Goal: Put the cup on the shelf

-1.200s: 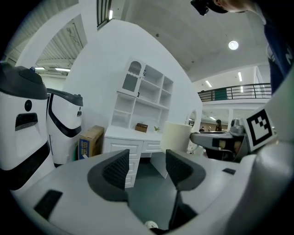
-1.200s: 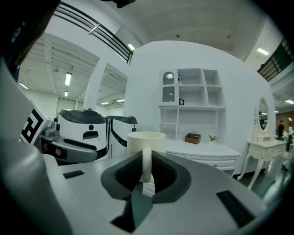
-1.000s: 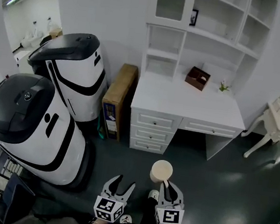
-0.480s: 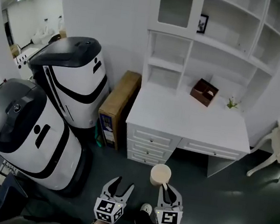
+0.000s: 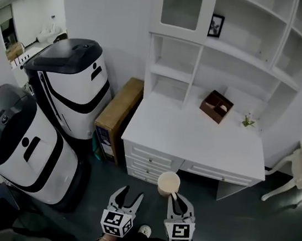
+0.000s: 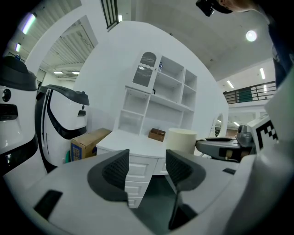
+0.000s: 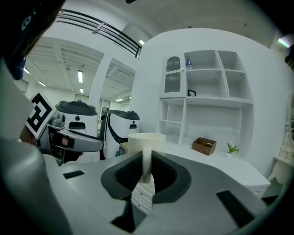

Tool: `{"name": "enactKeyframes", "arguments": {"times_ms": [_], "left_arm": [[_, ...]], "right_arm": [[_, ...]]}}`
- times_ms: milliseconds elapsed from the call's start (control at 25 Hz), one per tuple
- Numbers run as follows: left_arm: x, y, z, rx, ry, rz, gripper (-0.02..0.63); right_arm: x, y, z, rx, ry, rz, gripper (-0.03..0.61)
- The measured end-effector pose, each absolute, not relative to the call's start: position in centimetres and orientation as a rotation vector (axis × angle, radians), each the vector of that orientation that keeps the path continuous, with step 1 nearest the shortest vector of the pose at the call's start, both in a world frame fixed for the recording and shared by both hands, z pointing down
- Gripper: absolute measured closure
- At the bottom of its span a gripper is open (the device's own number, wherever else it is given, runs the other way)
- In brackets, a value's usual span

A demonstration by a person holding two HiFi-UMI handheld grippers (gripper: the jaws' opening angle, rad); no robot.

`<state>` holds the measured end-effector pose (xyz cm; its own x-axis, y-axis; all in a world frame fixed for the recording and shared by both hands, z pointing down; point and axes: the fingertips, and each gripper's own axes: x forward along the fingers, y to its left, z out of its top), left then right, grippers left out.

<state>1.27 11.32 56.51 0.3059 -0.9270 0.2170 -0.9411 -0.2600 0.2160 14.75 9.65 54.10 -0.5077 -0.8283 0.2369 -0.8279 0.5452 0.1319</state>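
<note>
A white desk (image 5: 192,142) stands ahead against the wall, and the shelf (image 5: 236,51) rises from its back. A wooden box (image 5: 217,106) and a small plant (image 5: 247,121) sit on the desktop near the rear. A picture frame (image 5: 215,26) stands on an upper board of the shelf. Left of the desk a cardboard box (image 5: 117,112) lies along the wall, with two white-and-black machines (image 5: 70,81) beside it. Dark floor (image 5: 247,225) lies between the person and the desk drawers.

Both grippers are held low, side by side, pointing toward the desk. The left gripper (image 5: 129,194) has its jaws apart and holds nothing. The right gripper (image 5: 178,199) is clamped on the handle of the cup (image 5: 168,183). The cup is upright in the air just ahead of the jaws, in front of the drawers.
</note>
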Motion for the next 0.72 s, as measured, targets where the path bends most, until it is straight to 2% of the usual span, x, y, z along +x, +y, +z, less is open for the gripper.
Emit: {"name": "enactKeyframes", "arguments": {"times_ms": [280, 720], "left_arm": [[3.4, 8.7, 57.2, 2.267, -1.673, 0.094, 0.382], [3.0, 5.0, 57.9, 2.259, -1.644, 0.102, 0.382]], "right_arm": [[16.1, 7.0, 55.3, 1.333, -2.484, -0.029, 0.525], [15.0, 4.0, 55.5, 1.327, -2.513, -0.018, 0.525]]}}
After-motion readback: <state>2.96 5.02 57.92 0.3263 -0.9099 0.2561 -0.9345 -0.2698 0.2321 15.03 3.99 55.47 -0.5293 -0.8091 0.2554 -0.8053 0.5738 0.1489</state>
